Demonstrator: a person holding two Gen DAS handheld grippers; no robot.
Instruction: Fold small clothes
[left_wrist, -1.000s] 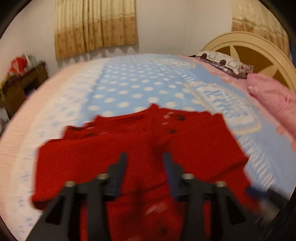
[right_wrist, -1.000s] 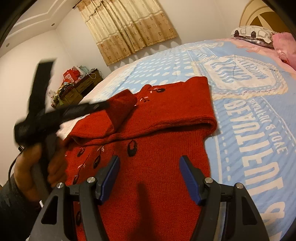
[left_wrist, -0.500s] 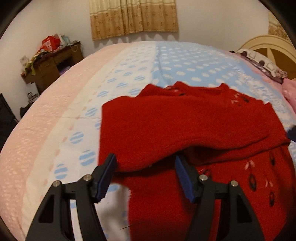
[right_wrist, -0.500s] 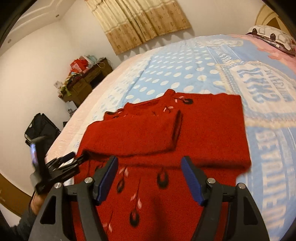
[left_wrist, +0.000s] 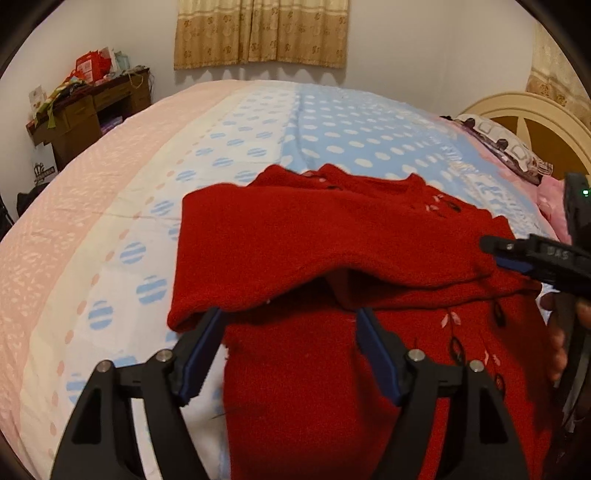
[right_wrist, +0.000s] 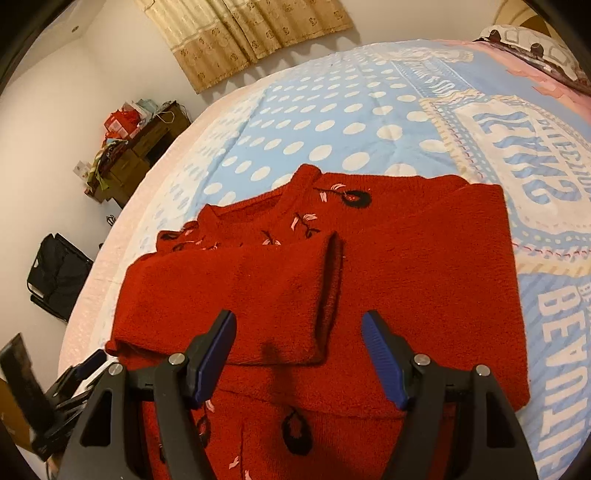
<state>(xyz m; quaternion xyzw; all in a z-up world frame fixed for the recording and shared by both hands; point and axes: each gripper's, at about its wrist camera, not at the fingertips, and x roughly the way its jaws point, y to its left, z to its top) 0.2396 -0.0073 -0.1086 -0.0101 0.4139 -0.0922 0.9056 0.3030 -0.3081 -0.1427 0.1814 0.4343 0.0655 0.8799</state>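
A red knit sweater (left_wrist: 332, 240) with black and pink embroidery lies flat on the bed, both sleeves folded across its chest. The left sleeve (right_wrist: 240, 295) lies on top, its cuff near the middle. My left gripper (left_wrist: 289, 317) hovers at the sweater's left side, just below that sleeve's fold; its jaws are opening and the pads press on nothing, the knit lying beneath them. My right gripper (right_wrist: 299, 319) hangs open above the folded sleeves with nothing pinched. Each gripper shows in the other's view: the right gripper (left_wrist: 517, 254) at the right edge, the left gripper (right_wrist: 85, 369) at the lower left.
The bed cover (left_wrist: 332, 129) is blue with white dots, pink along the left. A cluttered wooden desk (left_wrist: 92, 107) stands by the far wall, a black bag (right_wrist: 59, 277) on the floor. The headboard (left_wrist: 535, 122) and a pillow (left_wrist: 498, 144) are at the right.
The left gripper has laid the left sleeve across the chest, let it go and drawn back to the sweater's left side with wider jaws. The right gripper has shifted over the sweater's middle.
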